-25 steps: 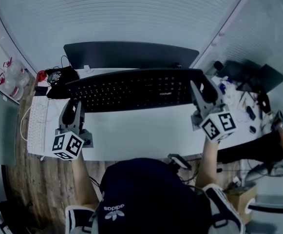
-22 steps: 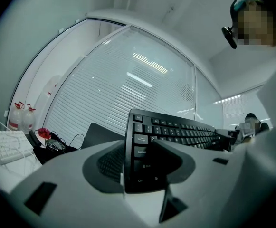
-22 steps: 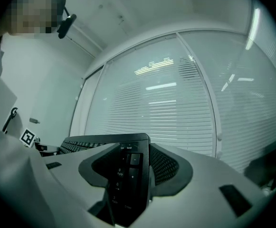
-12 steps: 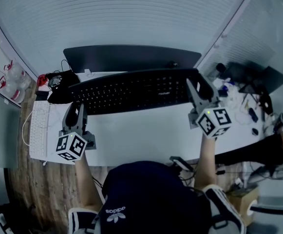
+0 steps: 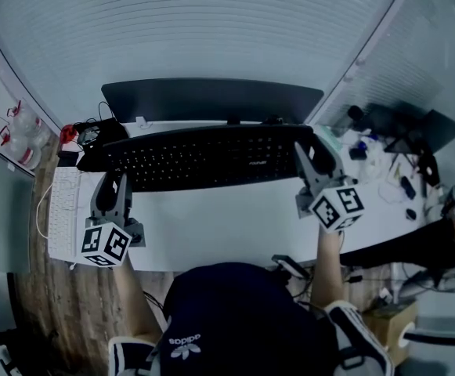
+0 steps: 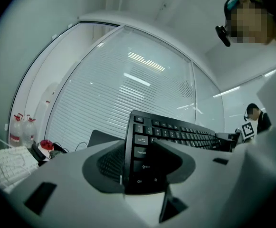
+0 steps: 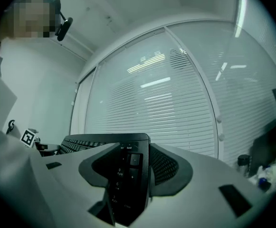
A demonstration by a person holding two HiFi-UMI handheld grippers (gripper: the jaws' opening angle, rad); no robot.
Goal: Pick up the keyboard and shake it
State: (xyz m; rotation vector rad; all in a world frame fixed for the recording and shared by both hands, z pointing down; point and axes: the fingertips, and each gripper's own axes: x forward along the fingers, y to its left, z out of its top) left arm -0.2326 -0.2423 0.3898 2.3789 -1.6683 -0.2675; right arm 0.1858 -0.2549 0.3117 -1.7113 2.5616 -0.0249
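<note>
A black keyboard (image 5: 204, 155) is held up over a white desk (image 5: 219, 225), keys facing the person, in front of a dark monitor (image 5: 211, 99). The left gripper (image 5: 110, 182) has its jaws clenched on its left end, and the right gripper (image 5: 309, 157) grasps its right end. A white keyboard (image 5: 61, 210) lies at the desk's left edge.

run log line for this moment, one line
left gripper: shut on long black keyboard | right gripper: shut on it | keyboard: held up
</note>
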